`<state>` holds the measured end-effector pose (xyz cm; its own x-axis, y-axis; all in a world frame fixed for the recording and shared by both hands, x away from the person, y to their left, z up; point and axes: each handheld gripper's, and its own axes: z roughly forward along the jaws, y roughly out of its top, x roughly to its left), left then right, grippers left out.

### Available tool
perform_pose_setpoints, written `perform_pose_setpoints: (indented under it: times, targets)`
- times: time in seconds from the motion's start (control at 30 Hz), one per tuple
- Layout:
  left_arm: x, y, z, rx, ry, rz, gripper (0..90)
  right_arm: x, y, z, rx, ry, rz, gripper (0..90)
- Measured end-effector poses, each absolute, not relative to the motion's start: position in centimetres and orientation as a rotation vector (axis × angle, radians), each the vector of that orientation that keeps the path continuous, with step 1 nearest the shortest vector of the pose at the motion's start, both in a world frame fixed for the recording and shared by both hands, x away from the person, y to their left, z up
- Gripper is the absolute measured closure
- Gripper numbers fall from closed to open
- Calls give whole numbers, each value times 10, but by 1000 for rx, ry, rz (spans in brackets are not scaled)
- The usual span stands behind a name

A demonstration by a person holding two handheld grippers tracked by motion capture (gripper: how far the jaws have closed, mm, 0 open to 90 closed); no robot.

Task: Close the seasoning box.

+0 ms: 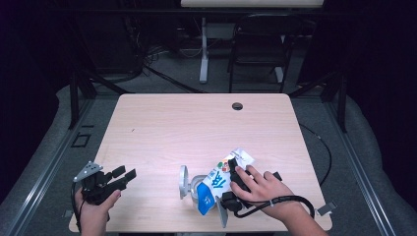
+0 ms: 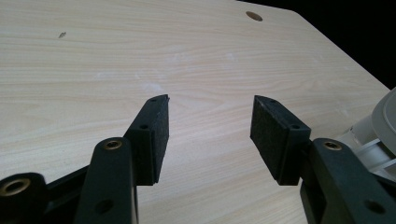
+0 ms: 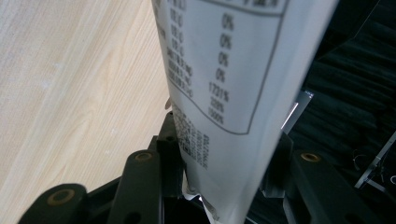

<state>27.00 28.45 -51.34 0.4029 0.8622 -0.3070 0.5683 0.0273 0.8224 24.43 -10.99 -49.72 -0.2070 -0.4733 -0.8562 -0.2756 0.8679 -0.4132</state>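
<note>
The carton (image 1: 219, 183) lies tilted near the tabletop's (image 1: 196, 128) front edge, against a grey roll (image 1: 192, 187). The right gripper (image 1: 235, 169) has its jaws clamped on the carton. Well left of it, the left gripper (image 1: 124, 175) rests with jaws wide apart, empty.

A blue-and-white drink carton (image 1: 216, 186) with coloured print lies tilted near the front of the table, clamped between the jaws of the right gripper (image 1: 235, 173). Its blue end points away from that gripper toward a round metal stand (image 1: 189, 184), which it touches. From the gripper's own camera, its white side (image 3: 233, 84) carries a printed nutrition table.
</note>
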Motion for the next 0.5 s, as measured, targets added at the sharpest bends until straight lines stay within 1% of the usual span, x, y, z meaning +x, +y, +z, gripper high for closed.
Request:
perform_pose_setpoints:
  times: [0.5]
  targets:
    - [270, 285, -514, 1658, 1280, 362, 477, 242, -108, -495, -564, 1800, -200, 651]
